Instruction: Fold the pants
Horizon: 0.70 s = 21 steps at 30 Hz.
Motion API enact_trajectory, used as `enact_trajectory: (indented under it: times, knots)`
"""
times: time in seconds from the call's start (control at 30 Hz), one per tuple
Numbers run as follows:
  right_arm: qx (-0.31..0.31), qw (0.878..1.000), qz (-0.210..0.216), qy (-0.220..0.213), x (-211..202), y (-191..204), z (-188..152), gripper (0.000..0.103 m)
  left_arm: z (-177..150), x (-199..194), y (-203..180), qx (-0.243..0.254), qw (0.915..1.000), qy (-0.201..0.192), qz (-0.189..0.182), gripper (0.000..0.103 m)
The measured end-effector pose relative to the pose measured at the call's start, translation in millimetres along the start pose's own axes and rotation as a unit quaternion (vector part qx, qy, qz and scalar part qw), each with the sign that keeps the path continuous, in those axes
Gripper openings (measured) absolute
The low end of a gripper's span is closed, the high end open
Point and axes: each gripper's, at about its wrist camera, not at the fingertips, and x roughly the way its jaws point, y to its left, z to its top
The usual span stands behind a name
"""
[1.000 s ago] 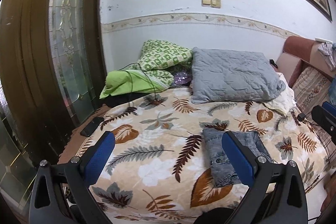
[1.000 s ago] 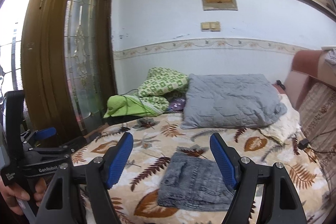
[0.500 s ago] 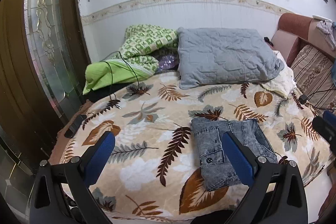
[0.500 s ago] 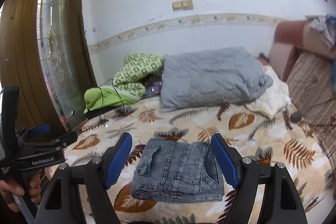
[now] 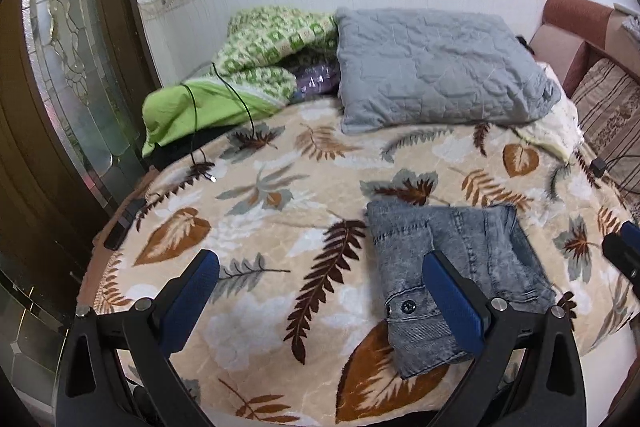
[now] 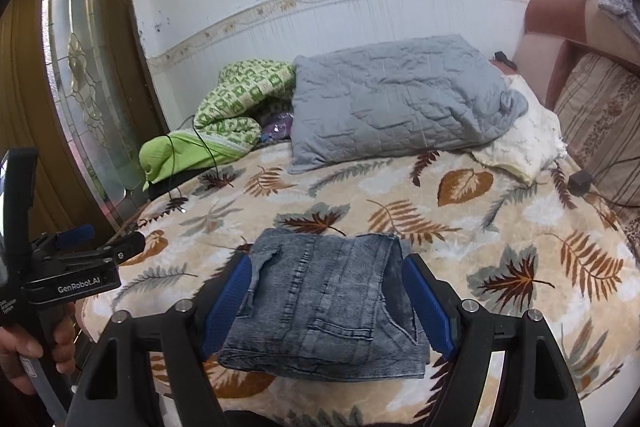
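The grey-blue denim pants (image 6: 324, 303) lie folded into a compact rectangle on the leaf-print bedspread (image 6: 460, 227), near the bed's front edge. In the left wrist view the pants (image 5: 452, 275) sit right of centre, with a button showing. My right gripper (image 6: 328, 303) is open, above and in front of the pants, its blue pads either side of them in view. My left gripper (image 5: 324, 303) is open and empty, over the bedspread (image 5: 260, 227) left of the pants. The left gripper also shows in the right wrist view (image 6: 132, 243), held by a hand.
A grey quilted pillow (image 6: 400, 103) and green bedding (image 6: 224, 123) lie at the head of the bed by the wall. A black cable (image 5: 224, 115) trails onto the bed. A wooden glass door (image 5: 60, 87) stands left. A brown sofa (image 6: 592, 75) stands right.
Both grippers have tilted down and moved closer to the bed. The folded pants now sit lower and larger in both views. Both grippers stay open.
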Motion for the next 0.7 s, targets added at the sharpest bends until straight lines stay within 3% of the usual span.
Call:
enact_trajectory:
  times: [0.13,0.2,0.3,0.5,0.6,0.7]
  knots:
    - [0.030,0.999,-0.002,0.031,22.5,-33.3,-3.3,0.080,-6.2,33.0,-5.2,0.002,0.9990,0.040,-0.021,0.101]
    - [0.055,0.997,-0.003,0.055,40.2,-58.1,-5.7,0.080,-8.3,52.4,-9.5,0.004,0.9966,0.065,-0.050,0.101]
    - [0.102,0.990,0.022,0.096,70.2,-91.6,-9.6,0.080,-11.4,86.7,-15.6,-0.001,0.9911,0.108,-0.079,0.101]
    - [0.189,0.958,0.090,0.197,155.0,-145.4,-32.3,0.080,-21.7,134.2,-19.7,-0.033,0.9731,0.174,-0.148,0.101]
    - [0.210,0.945,0.114,0.223,185.8,-155.8,-41.5,0.080,-25.0,148.4,-23.7,-0.036,0.9670,0.185,-0.172,0.101]
    - [0.207,0.943,0.135,0.221,196.1,-153.6,-41.9,0.083,-27.0,162.7,-25.1,-0.055,0.9556,0.196,-0.213,0.101]
